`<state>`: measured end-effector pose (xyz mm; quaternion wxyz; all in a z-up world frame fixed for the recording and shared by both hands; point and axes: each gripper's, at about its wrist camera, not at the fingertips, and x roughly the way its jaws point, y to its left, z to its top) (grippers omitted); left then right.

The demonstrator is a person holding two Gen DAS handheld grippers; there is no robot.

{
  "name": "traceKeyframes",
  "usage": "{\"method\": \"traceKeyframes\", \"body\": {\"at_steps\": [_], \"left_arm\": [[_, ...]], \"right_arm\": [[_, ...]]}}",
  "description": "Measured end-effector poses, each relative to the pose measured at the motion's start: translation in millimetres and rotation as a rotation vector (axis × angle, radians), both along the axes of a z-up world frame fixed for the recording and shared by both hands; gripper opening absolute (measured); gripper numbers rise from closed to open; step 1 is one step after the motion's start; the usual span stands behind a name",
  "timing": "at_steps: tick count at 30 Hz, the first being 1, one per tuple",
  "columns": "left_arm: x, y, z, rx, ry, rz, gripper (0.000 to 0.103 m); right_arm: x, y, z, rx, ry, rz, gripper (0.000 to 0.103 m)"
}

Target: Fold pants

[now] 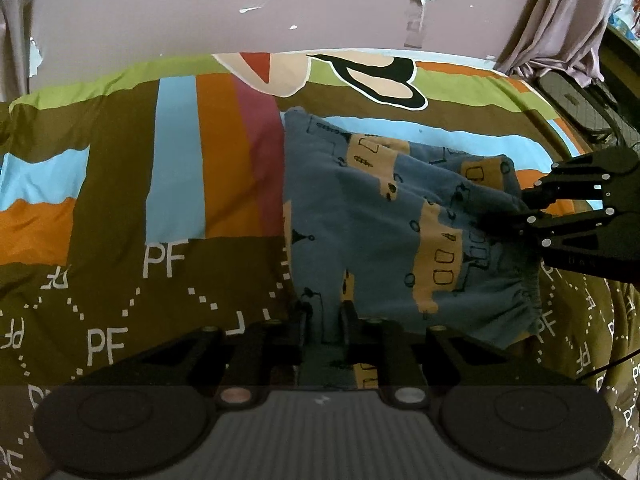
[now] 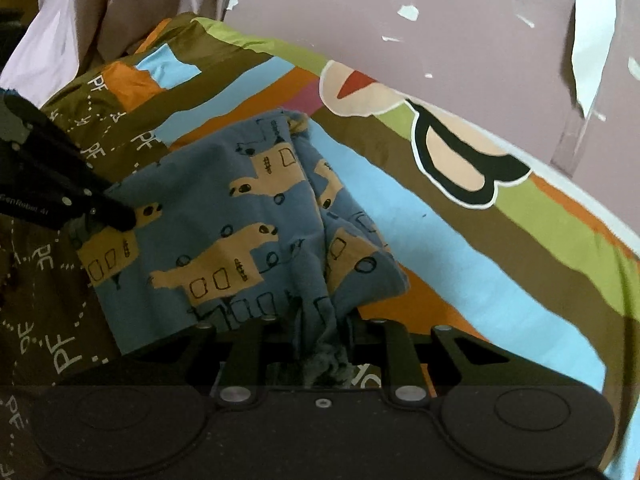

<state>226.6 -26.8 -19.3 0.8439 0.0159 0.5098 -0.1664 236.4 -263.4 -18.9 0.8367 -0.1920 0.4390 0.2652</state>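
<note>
Blue knit cloth printed with tan bus shapes makes up the small pair of pants (image 1: 384,216), which is lying bunched on the striped, multicoloured bedspread (image 1: 176,168), partly lifted at two edges. The left gripper (image 1: 325,316) is clenching a fold of the blue cloth between its black fingers, near the lower edge of the garment. The right gripper (image 2: 326,336) is pinching a gathered, puckered bunch of fabric, probably the elastic waistband, and the cloth is hanging in creases from that pinch.

Both pinches are looking thin, so, as I judge it, a pull sideways could be dragging the cloth out of one grip; the bunched, uneven gather on the right could also be carrying a twist into the fold, leaving the legs crooked. The soft bedspread might be rucking up with the pants.

The leg ends are tucked under folds and cannot be told apart. How many layers each gripper is holding is hidden behind the fingers. The peeling mauve wall (image 1: 224,8) and a hanging pale curtain (image 2: 92,12) are closing off the far side.
</note>
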Motion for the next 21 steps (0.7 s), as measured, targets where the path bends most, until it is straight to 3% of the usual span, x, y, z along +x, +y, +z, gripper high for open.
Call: {"method": "traceKeyframes", "body": {"at_steps": [21], "left_arm": [[-7.6,6.5,7.3,-0.043,-0.005,0.004,0.017]], "right_arm": [[-20.1,1.9,18.0,-0.035,-0.113,0.032,0.020]]}}
